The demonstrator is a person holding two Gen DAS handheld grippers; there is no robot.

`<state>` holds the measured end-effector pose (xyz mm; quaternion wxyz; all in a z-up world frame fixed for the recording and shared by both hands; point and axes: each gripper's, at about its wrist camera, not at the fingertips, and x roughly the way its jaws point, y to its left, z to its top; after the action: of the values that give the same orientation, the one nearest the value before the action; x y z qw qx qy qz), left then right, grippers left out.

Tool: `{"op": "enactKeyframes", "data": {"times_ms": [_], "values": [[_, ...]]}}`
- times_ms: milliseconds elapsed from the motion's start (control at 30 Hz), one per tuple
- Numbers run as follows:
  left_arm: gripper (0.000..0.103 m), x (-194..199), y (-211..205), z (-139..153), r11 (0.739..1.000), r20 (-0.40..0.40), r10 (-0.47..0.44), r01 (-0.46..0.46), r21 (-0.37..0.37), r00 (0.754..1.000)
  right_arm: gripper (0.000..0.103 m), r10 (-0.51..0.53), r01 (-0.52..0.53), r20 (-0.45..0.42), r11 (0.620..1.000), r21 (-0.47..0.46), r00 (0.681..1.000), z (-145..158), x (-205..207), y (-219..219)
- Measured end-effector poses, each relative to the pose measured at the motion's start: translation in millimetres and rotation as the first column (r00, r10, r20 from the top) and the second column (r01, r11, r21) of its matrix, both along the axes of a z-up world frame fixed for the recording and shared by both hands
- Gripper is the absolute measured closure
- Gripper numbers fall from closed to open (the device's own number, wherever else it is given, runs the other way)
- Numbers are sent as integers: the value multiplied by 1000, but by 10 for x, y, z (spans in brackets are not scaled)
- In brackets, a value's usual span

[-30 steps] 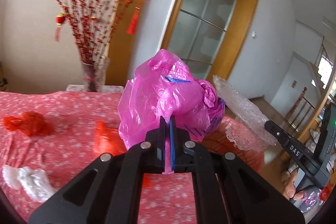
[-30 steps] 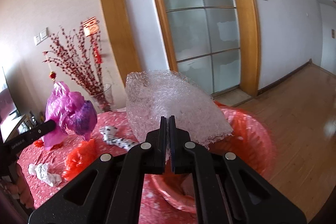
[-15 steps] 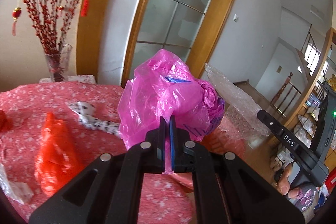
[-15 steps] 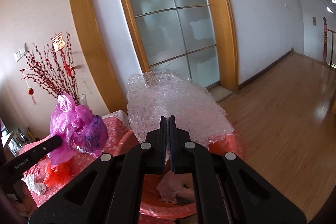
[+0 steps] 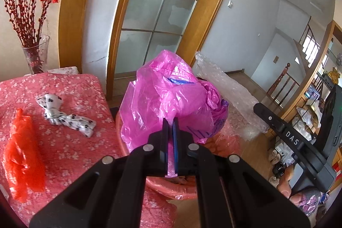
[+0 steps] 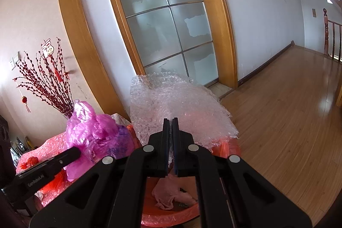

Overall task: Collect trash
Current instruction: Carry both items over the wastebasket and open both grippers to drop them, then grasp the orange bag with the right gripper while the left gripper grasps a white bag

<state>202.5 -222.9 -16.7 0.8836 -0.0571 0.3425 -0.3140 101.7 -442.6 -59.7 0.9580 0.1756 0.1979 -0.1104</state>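
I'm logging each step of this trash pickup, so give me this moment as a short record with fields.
left gripper: shut on the pink plastic bag
right gripper: shut on the bubble wrap
bin: red-lined bin below both grippers, a crumpled pale wrapper already inside
table: red bag and spotted white cloth lie on it
task stage: both pieces held over the bin, not yet released
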Motion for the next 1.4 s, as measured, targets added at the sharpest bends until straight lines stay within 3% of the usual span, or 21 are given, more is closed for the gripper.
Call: {"op": "enactKeyframes", "data": {"times_ms": [200, 267, 333, 367, 600, 1033, 1133, 1200, 1400], "values": [[92, 44, -111, -109, 1000, -32, -18, 19, 8, 999, 97, 21, -21, -4, 999, 35, 1000, -62, 25, -60], [91, 59, -124, -156, 1000, -42, -22, 23, 15, 999, 88, 24, -24, -13, 999, 43, 1000, -91, 32, -74], [87, 70, -114, -196, 999, -50, -19, 21, 26, 999, 67, 22, -21, -15, 999, 46, 1000, -116, 23, -81], [86, 74, -96, -214, 999, -53, -14, 16, 31, 998, 66, 17, -17, -15, 999, 43, 1000, -126, 9, -83], [75, 5, 131, -259, 996, -9, 37, -37, 78, 999, 66, -3, 3, -30, 1000, 26, 1000, -140, -7, -77], [68, -181, 782, -190, 980, 68, 155, -162, 112, 986, 66, 64, -67, -53, 997, -43, 997, -108, 44, 309], [65, -245, 1109, -138, 969, 98, 212, -222, 108, 972, 66, 104, -108, -59, 992, -61, 993, -95, 78, 499], [64, -281, 1305, -101, 959, 115, 252, -264, 104, 961, 59, 135, -139, -61, 988, -71, 989, -86, 106, 637], [59, -437, 2061, -64, 896, 164, 405, -426, 123, 899, 55, 249, -256, -76, 962, -92, 965, -86, 245, 1169]]}}
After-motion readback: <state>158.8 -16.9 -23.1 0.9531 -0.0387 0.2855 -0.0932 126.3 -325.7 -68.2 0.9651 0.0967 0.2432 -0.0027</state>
